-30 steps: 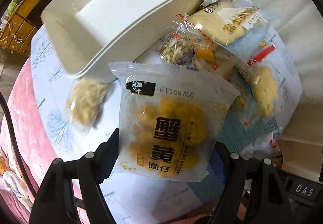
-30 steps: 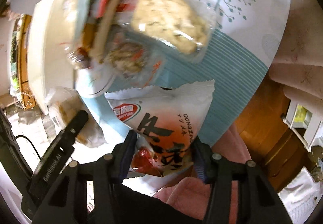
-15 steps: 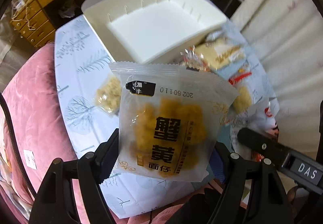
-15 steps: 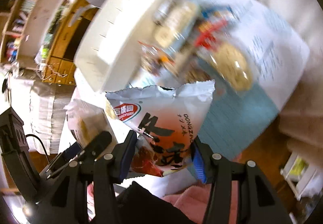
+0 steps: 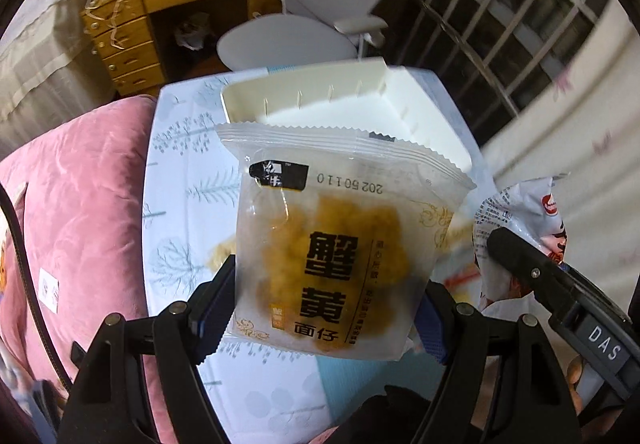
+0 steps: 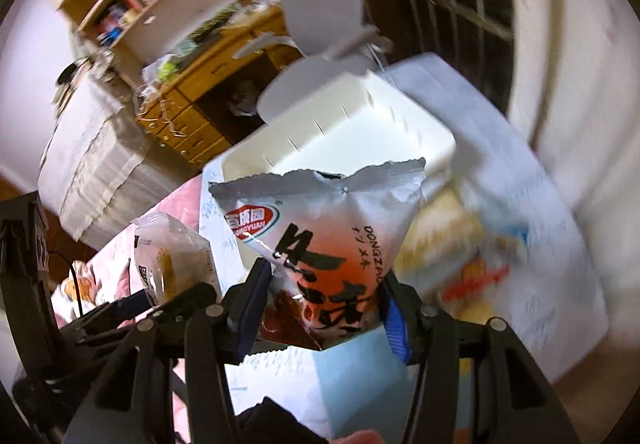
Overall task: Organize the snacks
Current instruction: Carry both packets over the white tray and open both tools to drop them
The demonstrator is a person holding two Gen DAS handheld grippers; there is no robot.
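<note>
My left gripper (image 5: 320, 320) is shut on a clear packet of yellow crab-roe noodle snack (image 5: 340, 240) and holds it up above the table. My right gripper (image 6: 320, 320) is shut on a white and red snack bag (image 6: 324, 244), also lifted. The white plastic bin (image 5: 360, 104) stands empty at the far end of the table and also shows in the right wrist view (image 6: 360, 128). The right gripper's bag (image 5: 516, 224) shows at the right of the left wrist view. Several loose snack packets (image 6: 472, 248) lie blurred on the table right of the bin.
The table has a pale blue tree-print cloth (image 5: 184, 180). A pink blanket (image 5: 76, 212) lies to its left. A grey office chair (image 5: 320, 0) and a wooden desk (image 5: 132, 32) stand behind the bin. A barred window (image 5: 500, 16) is at the right.
Both grippers have risen and tilted up with their packets still held. The table and bin now look farther and lower; the room behind has come into view.
</note>
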